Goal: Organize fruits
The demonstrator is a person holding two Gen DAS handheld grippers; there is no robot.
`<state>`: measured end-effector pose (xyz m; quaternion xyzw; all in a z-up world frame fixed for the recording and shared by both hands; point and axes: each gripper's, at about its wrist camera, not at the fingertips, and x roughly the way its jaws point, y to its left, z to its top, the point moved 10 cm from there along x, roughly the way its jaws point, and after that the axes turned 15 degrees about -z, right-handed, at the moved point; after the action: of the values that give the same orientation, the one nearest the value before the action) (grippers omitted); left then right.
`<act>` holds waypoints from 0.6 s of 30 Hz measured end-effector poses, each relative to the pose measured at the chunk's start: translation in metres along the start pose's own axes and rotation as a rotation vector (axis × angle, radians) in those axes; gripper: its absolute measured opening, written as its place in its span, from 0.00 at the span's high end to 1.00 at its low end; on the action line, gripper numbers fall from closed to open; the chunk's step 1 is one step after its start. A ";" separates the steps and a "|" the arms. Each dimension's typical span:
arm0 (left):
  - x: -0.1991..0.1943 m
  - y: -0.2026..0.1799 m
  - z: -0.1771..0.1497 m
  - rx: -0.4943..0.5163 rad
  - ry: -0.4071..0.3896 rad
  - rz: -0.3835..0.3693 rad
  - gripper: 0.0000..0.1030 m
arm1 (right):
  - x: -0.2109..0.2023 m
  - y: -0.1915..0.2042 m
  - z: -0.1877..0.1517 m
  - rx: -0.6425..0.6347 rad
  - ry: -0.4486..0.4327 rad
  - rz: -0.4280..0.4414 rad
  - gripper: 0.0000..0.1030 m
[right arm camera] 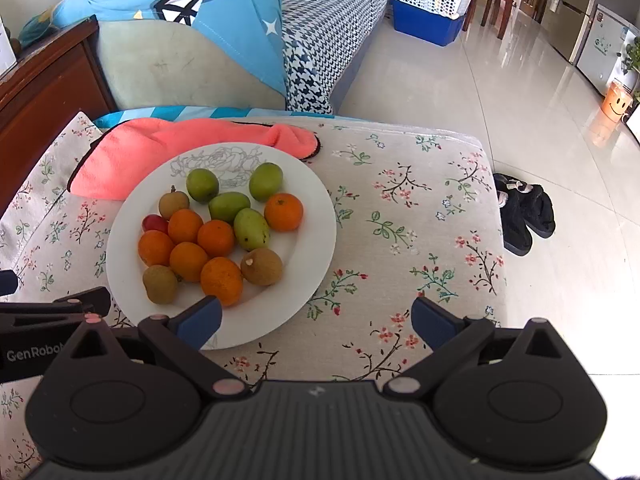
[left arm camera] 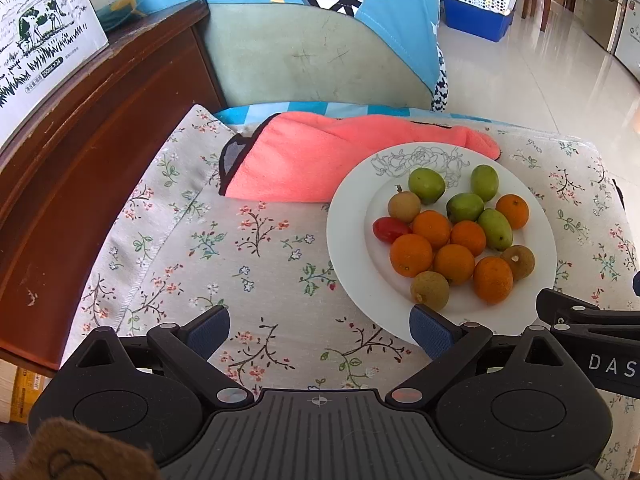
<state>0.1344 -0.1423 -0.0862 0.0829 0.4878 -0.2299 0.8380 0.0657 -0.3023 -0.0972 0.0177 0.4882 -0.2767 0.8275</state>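
Note:
A white plate [left arm camera: 348, 240] [right arm camera: 316, 216] sits on a floral tablecloth and holds mixed fruit: several small oranges [left arm camera: 411, 255] [right arm camera: 216, 238], several green fruits [left arm camera: 426, 185] [right arm camera: 202, 185], brown longans [left arm camera: 430, 291] [right arm camera: 261, 266] and one red cherry tomato [left arm camera: 390, 229] [right arm camera: 154, 223]. My left gripper [left arm camera: 322, 330] is open and empty, just left of the plate's near rim. My right gripper [right arm camera: 316, 320] is open and empty, its left finger over the plate's near rim. The right gripper's body shows at the right edge of the left wrist view [left arm camera: 592, 328].
A folded pink cloth [left arm camera: 320, 156] [right arm camera: 180, 140] lies behind the plate. A dark wooden cabinet [left arm camera: 80, 152] with a milk carton box [left arm camera: 36, 40] stands at left. A green chair with blue fabric [left arm camera: 312, 56] is behind. Black slippers [right arm camera: 524, 212] lie on the tiled floor at right.

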 end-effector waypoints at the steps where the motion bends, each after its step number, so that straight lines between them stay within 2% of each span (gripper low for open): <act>1: 0.000 0.000 0.000 0.002 0.000 0.003 0.05 | 0.000 0.000 0.000 -0.001 0.000 -0.001 0.02; 18: 0.003 0.004 0.000 0.015 0.006 0.037 0.05 | 0.003 0.004 0.000 -0.015 -0.008 -0.012 0.02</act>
<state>0.1377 -0.1397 -0.0885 0.0986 0.4869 -0.2179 0.8401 0.0686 -0.3000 -0.1006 0.0075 0.4871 -0.2782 0.8278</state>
